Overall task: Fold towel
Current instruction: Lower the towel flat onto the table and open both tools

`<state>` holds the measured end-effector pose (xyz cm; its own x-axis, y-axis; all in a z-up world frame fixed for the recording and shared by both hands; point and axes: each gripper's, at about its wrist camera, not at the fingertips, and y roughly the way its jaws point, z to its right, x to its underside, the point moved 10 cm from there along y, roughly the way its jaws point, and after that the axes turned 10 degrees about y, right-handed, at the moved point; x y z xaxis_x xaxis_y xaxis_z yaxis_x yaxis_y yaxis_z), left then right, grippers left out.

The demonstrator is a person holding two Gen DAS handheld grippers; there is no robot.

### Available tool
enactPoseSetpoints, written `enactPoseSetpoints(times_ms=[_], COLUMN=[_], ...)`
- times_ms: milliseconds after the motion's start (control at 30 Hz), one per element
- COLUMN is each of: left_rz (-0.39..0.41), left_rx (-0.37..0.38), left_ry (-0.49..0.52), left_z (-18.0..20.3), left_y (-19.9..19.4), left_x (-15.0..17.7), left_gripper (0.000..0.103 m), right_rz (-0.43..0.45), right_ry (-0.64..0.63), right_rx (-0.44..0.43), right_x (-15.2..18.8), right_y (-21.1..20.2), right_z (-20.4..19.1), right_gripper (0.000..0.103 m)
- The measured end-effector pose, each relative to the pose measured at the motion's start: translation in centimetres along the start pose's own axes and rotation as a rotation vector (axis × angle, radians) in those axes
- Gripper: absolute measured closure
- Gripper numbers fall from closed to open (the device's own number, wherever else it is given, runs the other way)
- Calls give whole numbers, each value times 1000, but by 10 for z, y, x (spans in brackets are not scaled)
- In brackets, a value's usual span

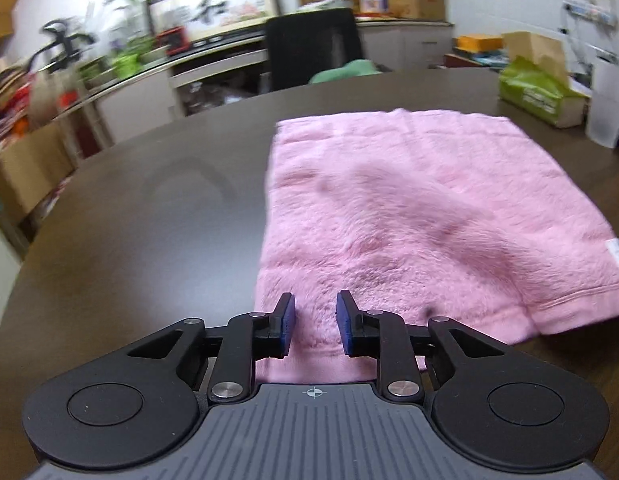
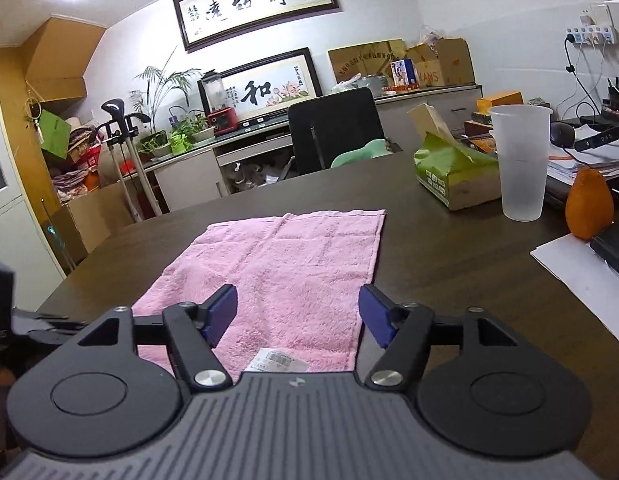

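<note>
The left gripper (image 1: 315, 326) and right gripper (image 2: 297, 320) share one build: matte black linkage arms with silver pivot screws, blue pads on the fingers (image 2: 223, 312), round black discs at 4 and 8 o'clock, a ribbed grey body, and a small white mark at its front edge.

premises: a cluttered office. evidence: dark desk (image 2: 449, 264) with black office chair (image 2: 335, 132) behind, loose papers (image 2: 569, 268), framed calligraphy (image 2: 257, 0) on wall, power strip (image 2: 591, 34) with cables, stacked cardboard boxes (image 2: 445, 62) on low cabinets (image 2: 429, 106).
</note>
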<state>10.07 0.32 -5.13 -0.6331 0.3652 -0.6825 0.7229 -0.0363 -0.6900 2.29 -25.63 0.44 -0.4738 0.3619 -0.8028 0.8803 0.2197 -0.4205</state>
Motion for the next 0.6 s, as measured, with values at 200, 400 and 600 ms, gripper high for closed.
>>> enactPoseSetpoints(times_ms=[200,400,600], left_rz=[9,17,133], left_rx=[16,32,74], left_ry=[-76,-152,-167], left_z=[-15,-29,-40], left_y=[-35,-71,-71], left_x=[27,53,21], left_gripper=[75,68,47], right_rz=[-58,-194,-329], right_ry=[-18,-14,-45], right_rx=[-9,-122,-166], right_x=[5,16,34], right_y=[12,38,67], right_z=[-1,-23,-46], right_gripper=[32,26,25])
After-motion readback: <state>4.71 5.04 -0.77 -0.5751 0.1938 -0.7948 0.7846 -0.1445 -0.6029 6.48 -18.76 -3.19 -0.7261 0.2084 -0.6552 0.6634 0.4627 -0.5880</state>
